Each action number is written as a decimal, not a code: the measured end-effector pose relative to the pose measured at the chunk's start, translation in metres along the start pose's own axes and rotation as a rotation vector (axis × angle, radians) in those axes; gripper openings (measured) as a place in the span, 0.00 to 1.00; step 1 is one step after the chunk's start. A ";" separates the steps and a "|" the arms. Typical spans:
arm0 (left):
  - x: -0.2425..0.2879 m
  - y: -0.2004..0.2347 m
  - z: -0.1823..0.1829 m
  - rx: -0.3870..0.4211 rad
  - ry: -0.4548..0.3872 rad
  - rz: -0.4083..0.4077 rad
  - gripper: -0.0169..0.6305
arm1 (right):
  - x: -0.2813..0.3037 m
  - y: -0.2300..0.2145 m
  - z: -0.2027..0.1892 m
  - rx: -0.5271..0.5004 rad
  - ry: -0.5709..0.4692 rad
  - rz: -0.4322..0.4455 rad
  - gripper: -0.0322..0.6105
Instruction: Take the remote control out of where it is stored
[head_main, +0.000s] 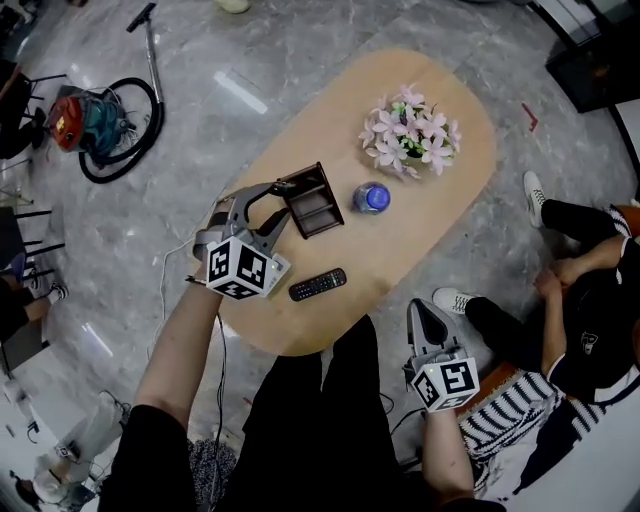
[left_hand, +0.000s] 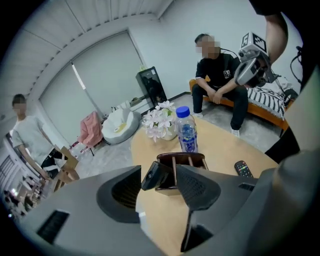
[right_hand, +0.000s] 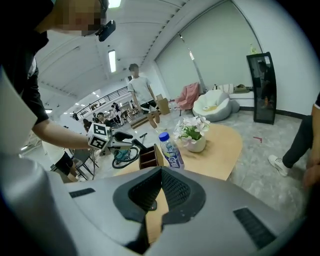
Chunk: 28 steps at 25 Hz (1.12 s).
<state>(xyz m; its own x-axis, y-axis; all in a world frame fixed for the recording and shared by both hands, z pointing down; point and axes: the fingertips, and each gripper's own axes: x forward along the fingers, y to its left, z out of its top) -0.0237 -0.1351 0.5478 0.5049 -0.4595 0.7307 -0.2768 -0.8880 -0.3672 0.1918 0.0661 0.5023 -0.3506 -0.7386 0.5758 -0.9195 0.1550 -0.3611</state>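
1. Jaws of the left claw (head_main: 285, 200) stand wide apart and grip nothing. In the head view the claw reaches toward 1 o'clock, up to the near end of the wooden holder (head_main: 330, 222).
2. Between those jaws, in the left gripper view, a dark slim thing pokes out of the holder's end compartment. It looks like a stored remote (left_hand: 151, 175). It lies at 12 o'clock from the claw, dead ahead and about level with the pads. I cannot tell whether it brushes the left pad, but neither pad presses on it.
3. Its long axis stands steep but tilted. The free end leans out toward 7 o'clock in that view, at the claw, and the other end sits down in the compartment. In my judgement the coming move is to close across that free end and draw it out along the same slant.
4. A loose remote (head_main: 318, 284) lies flat on the surface (head_main: 440, 215), at 6 o'clock from the holder. Its long axis is close to the 9-to-3 line, and it is already out of storage.
5. A bottle (head_main: 372, 197) stands just beside the holder at 3 o'clock.
6. The right claw (head_main: 424, 310) hangs off the surface's near edge, at 5 o'clock from the holder and well apart from it. Its jaws are closed together on nothing. The left hand is plainly the nearer.
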 end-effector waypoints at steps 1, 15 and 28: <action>0.005 0.001 0.000 0.022 0.009 -0.009 0.34 | 0.000 0.000 -0.001 0.004 0.002 0.001 0.06; 0.057 -0.002 -0.012 0.252 0.141 -0.141 0.34 | -0.007 -0.014 -0.014 0.094 -0.014 -0.051 0.06; 0.056 -0.010 -0.018 0.270 0.170 -0.191 0.18 | 0.003 0.006 -0.013 0.160 -0.047 -0.021 0.06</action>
<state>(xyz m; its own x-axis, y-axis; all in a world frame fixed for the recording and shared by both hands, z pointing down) -0.0072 -0.1515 0.6022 0.3776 -0.2956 0.8775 0.0466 -0.9404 -0.3369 0.1834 0.0736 0.5114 -0.3194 -0.7713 0.5506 -0.8851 0.0353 -0.4640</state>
